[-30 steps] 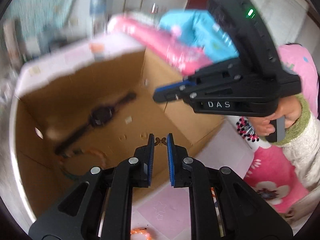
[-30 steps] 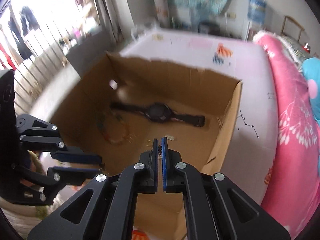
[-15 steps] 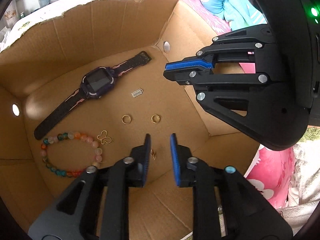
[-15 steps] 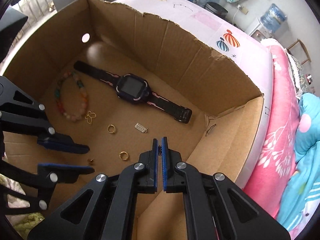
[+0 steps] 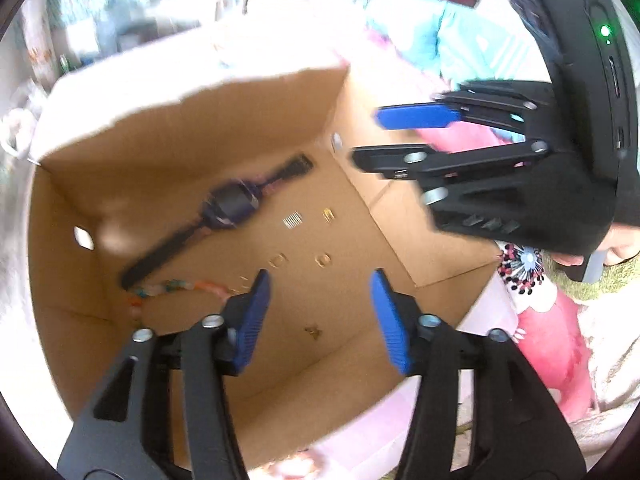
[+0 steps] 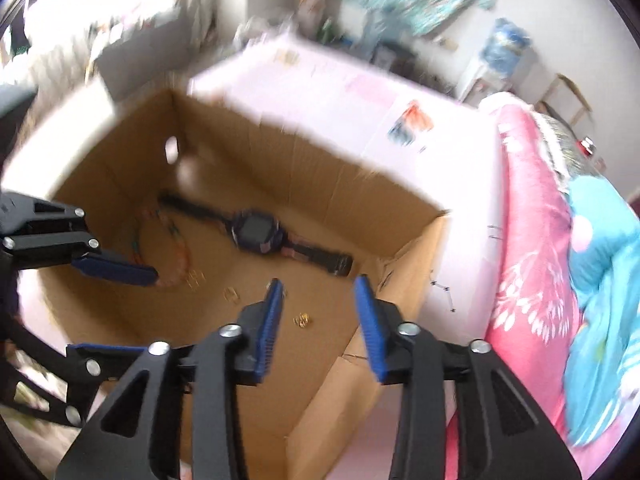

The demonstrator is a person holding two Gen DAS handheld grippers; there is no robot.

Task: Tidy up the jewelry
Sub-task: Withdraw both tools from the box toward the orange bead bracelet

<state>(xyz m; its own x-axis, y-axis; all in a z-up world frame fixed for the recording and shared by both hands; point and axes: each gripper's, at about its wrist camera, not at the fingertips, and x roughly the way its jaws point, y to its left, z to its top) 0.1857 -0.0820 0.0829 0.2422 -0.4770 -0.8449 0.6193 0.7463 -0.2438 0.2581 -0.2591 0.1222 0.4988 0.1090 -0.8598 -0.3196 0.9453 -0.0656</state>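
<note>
A dark square-faced wristwatch [image 5: 230, 204] and small gold trinkets [image 5: 313, 332] lie on the open brown cardboard box [image 5: 168, 128] floor, mid-frame. The left gripper [image 5: 318, 280] and right gripper [image 6: 318, 290] tilt steeply downward above it, jaws opening, empty.

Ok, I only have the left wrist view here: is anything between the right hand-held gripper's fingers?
Observer: No. The right wrist view shows the right hand-held gripper empty, its jaws opening. A small gold piece lies on the cardboard box floor below.
Operator: My finger hides part of the bead bracelet. Is it a loop?
Observer: It curves like one. The bead bracelet sits by the watch strap, but the left hand-held gripper, also opening and empty, covers its near side.
</note>
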